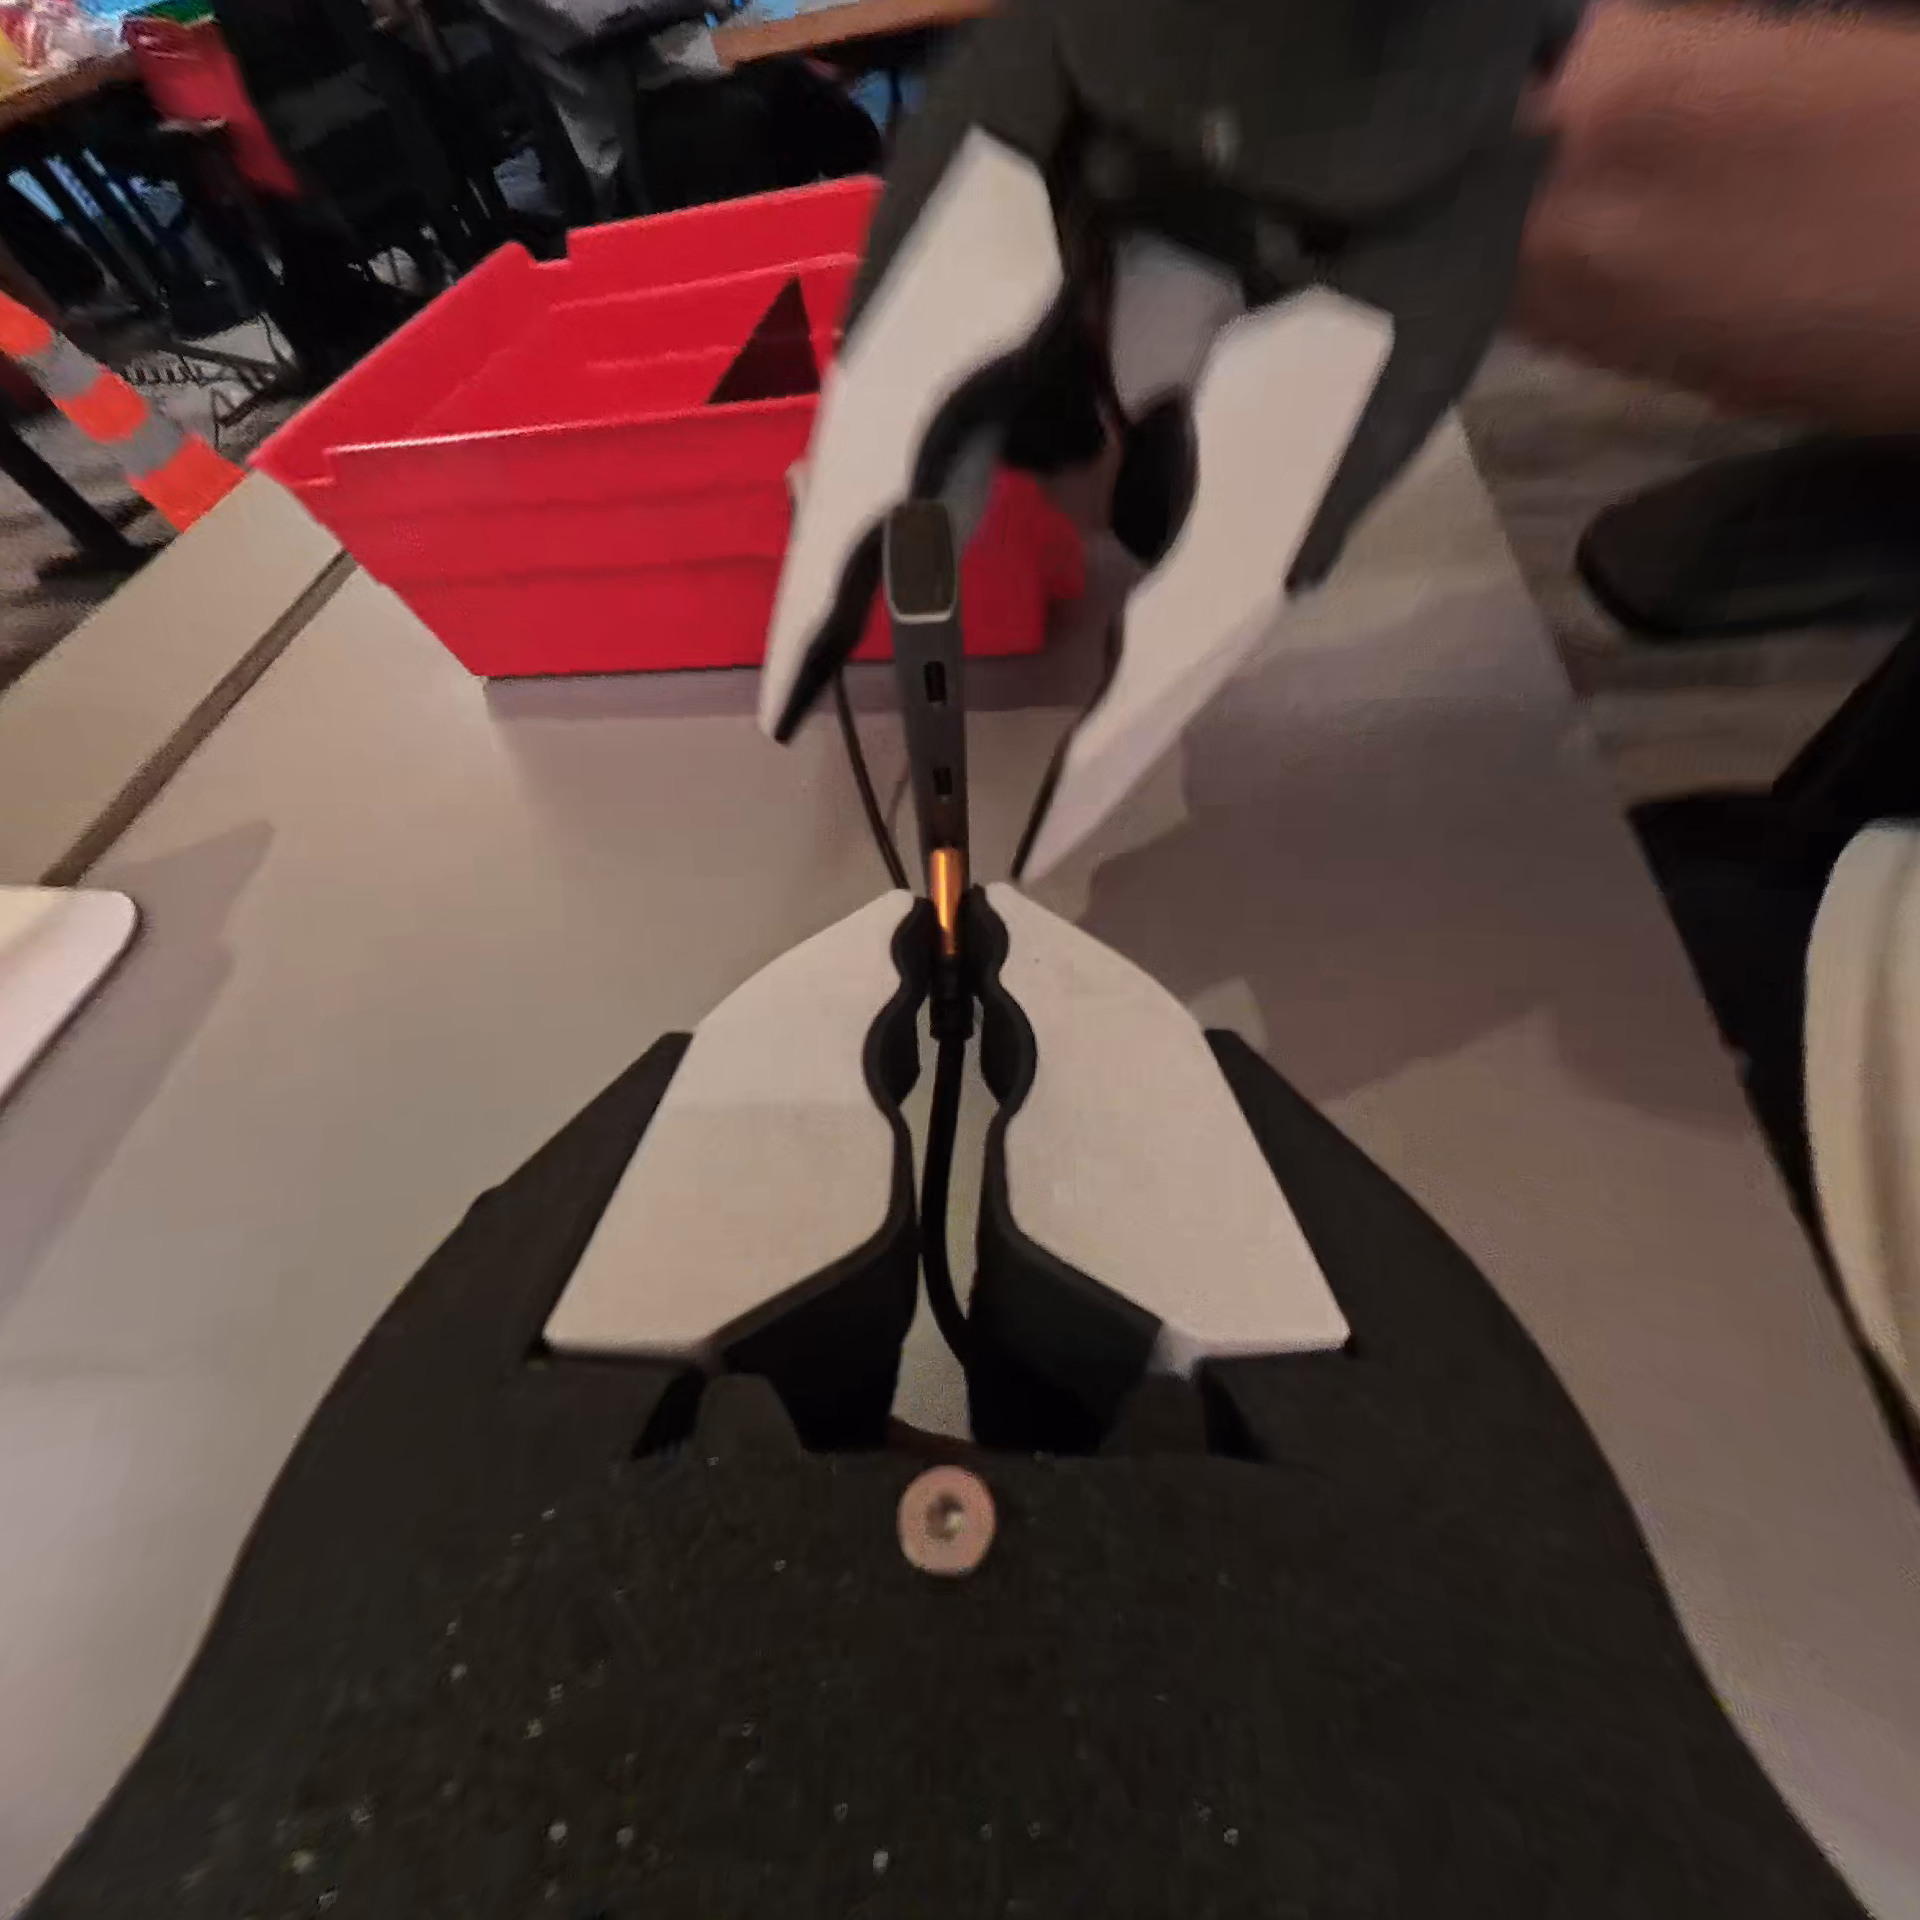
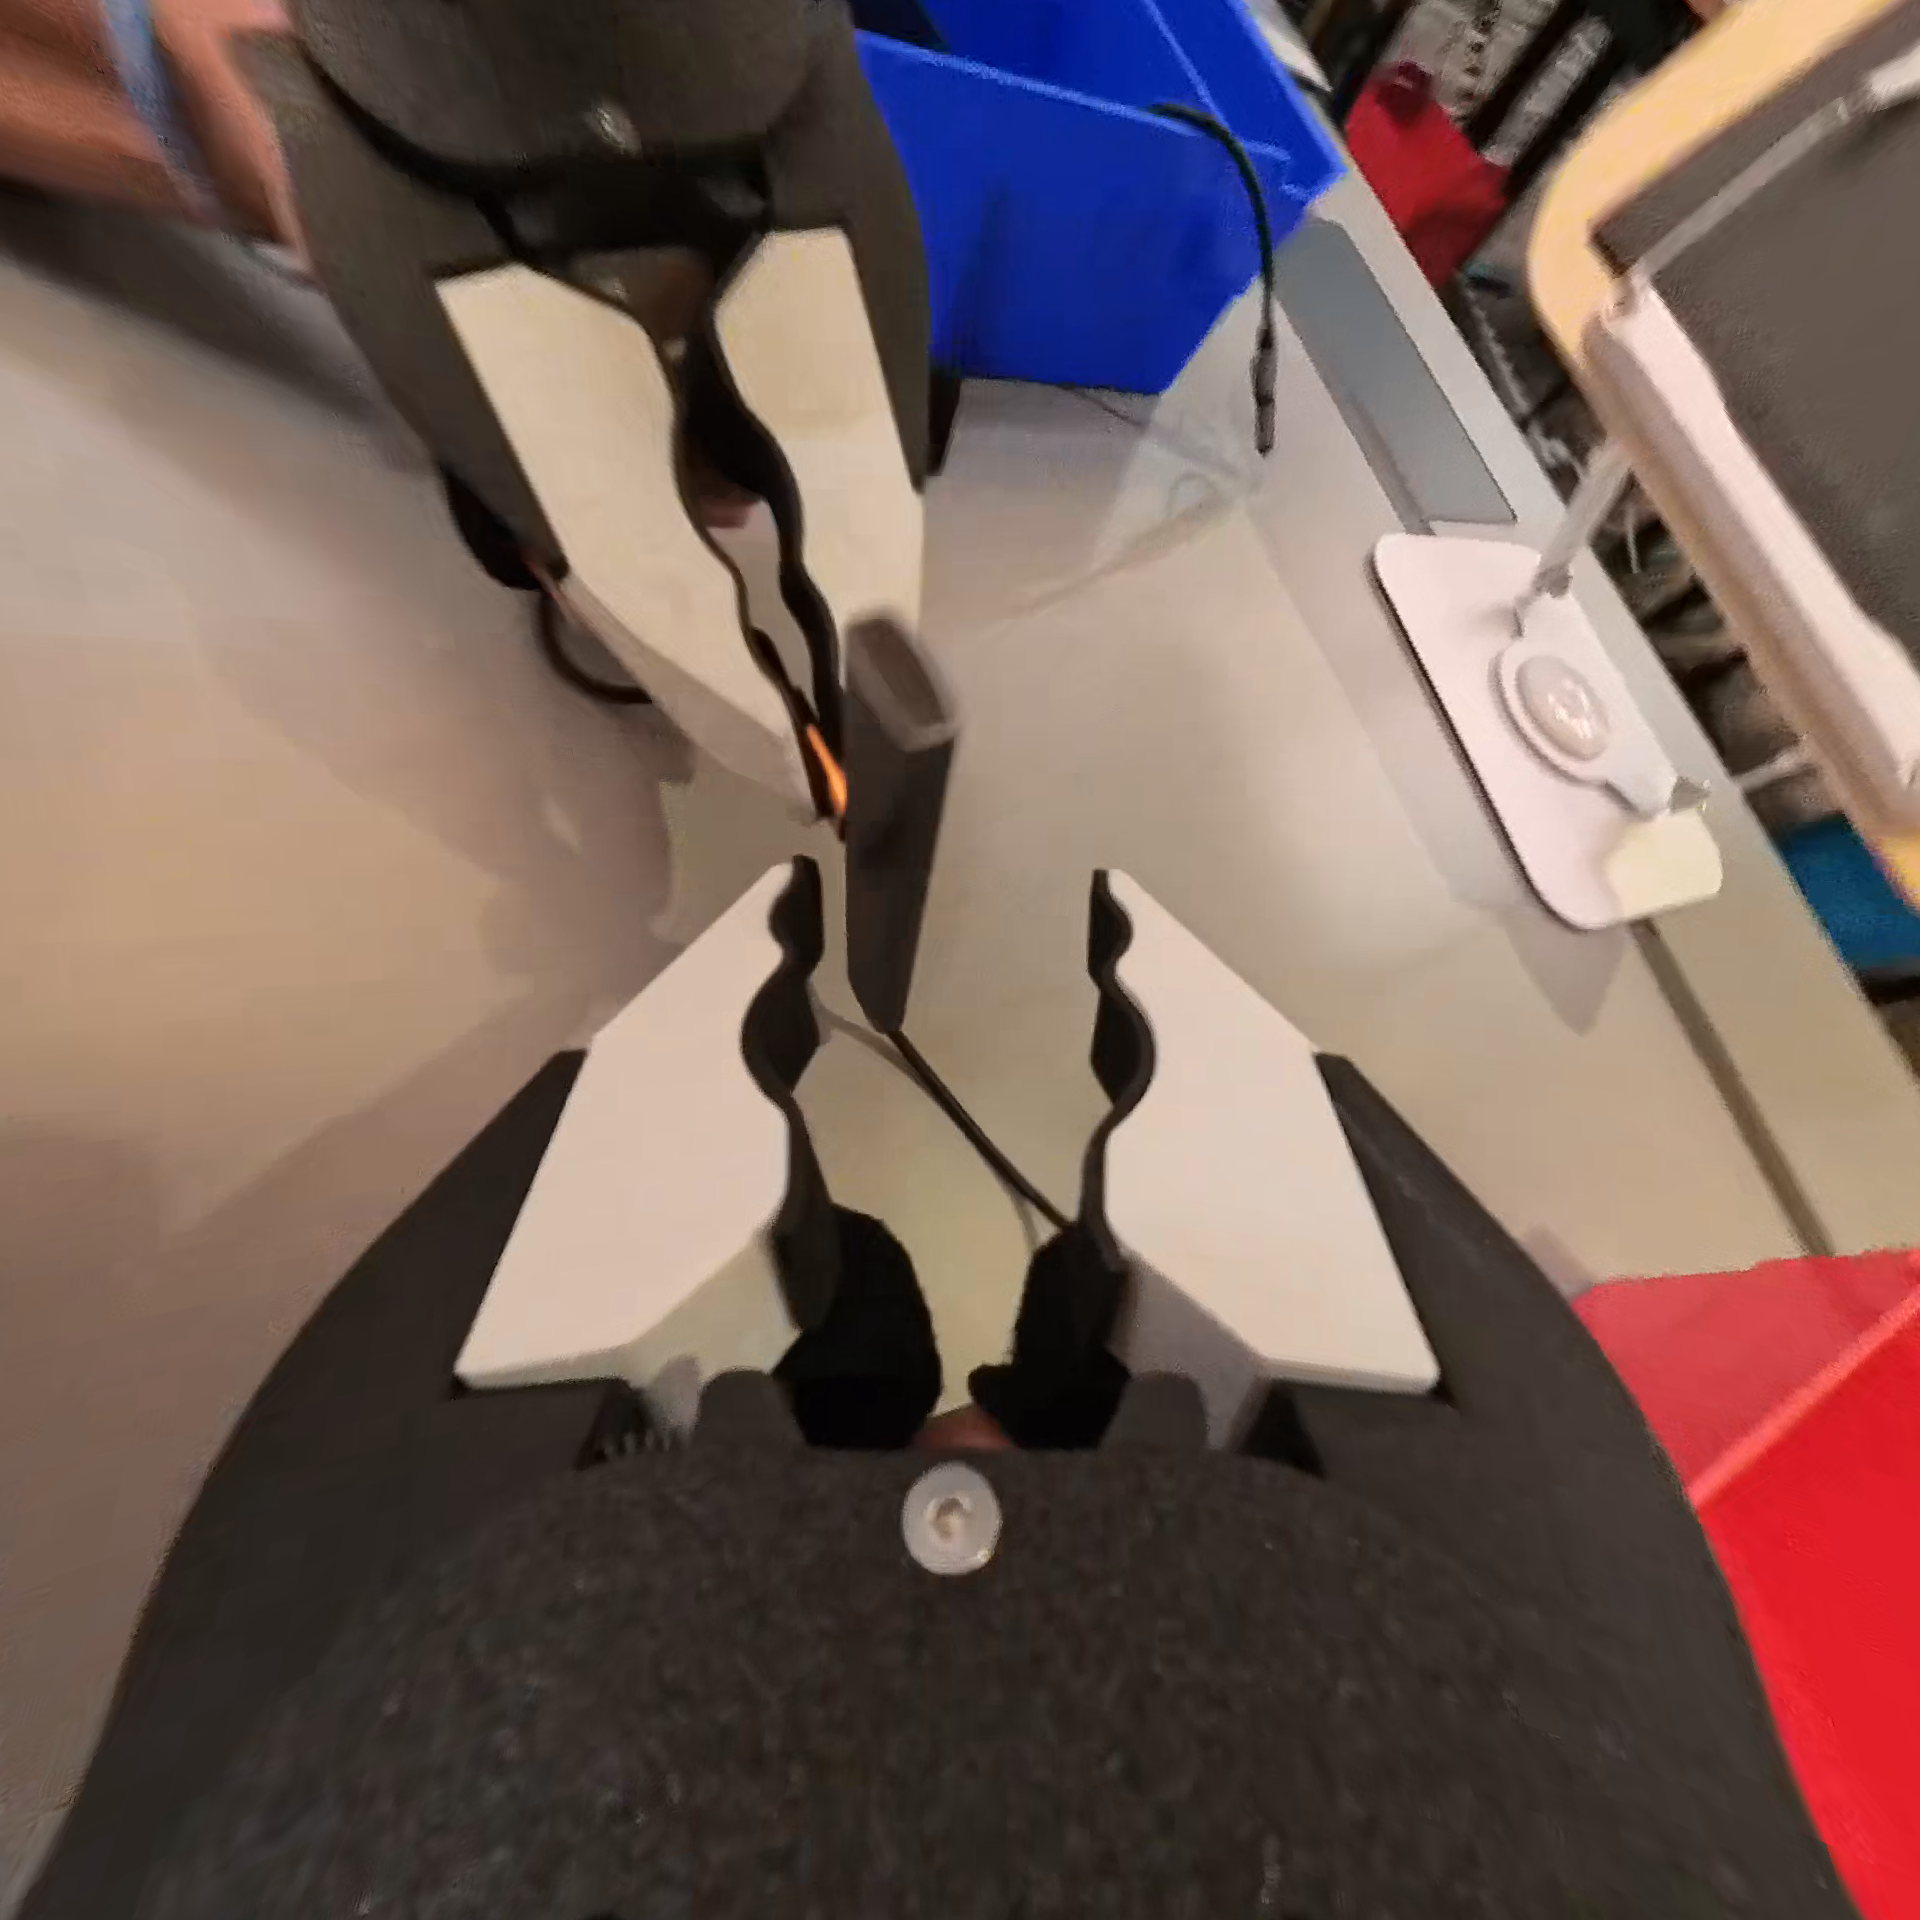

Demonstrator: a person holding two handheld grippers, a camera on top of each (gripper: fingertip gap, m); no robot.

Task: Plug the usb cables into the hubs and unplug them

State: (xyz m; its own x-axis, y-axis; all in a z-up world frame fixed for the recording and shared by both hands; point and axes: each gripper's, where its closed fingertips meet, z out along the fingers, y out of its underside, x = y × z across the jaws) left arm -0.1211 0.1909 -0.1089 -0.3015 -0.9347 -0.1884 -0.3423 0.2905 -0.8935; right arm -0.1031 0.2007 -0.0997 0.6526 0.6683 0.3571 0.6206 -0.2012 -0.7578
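Right gripper is motion-blurred, jaws spread around the grey hub, while left gripper pinches its orange plug.

Two wrist cameras face each other closely, sharing the hub

This looks like a shared workroom or lab rather than a home. A plain grey bench carries plastic sorting bins, a red bin on one side and a blue bin on the other. A monitor on a flat white stand sits at the bench edge. Behind the red bin are more tables, dark chair legs and seated people, with an orange and grey striped bar nearby. Cluttered shelving shows past the monitor.
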